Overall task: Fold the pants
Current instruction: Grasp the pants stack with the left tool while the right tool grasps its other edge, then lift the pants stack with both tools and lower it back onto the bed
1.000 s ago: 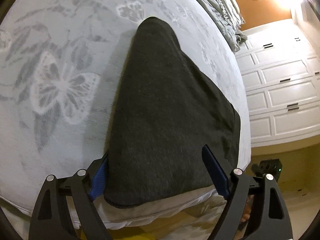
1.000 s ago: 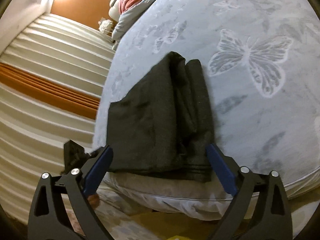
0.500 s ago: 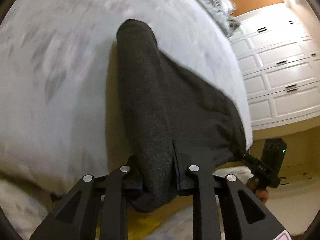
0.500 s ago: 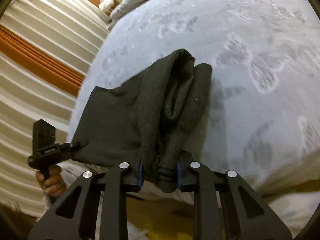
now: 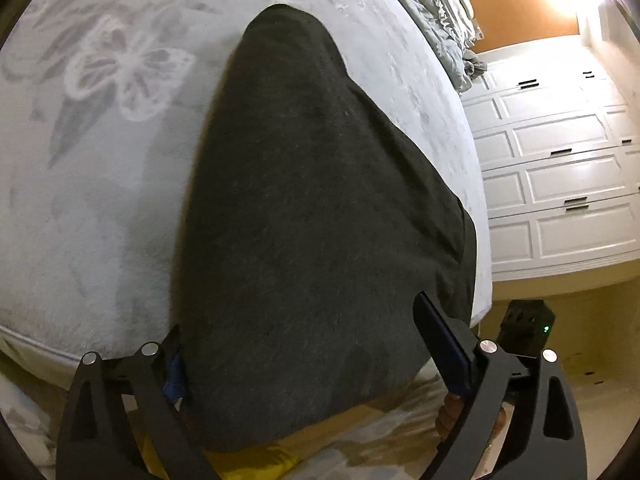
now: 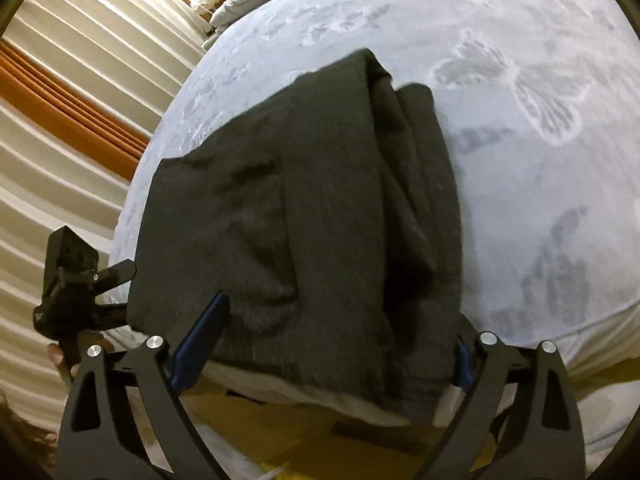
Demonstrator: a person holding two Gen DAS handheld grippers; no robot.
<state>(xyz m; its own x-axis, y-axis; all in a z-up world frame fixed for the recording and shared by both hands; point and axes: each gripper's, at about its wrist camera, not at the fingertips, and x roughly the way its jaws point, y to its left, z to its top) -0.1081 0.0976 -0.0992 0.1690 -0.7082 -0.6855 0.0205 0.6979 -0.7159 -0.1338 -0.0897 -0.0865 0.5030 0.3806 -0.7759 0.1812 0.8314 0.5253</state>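
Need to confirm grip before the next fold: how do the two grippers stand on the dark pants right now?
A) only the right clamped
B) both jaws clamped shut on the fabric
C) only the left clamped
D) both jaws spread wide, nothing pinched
D: the left gripper and right gripper each show jaws spread wide either side of the pants, which lie on the bed.

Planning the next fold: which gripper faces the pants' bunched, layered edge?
The right gripper: the pants before it show stacked, creased layers; the left gripper faces smooth cloth.
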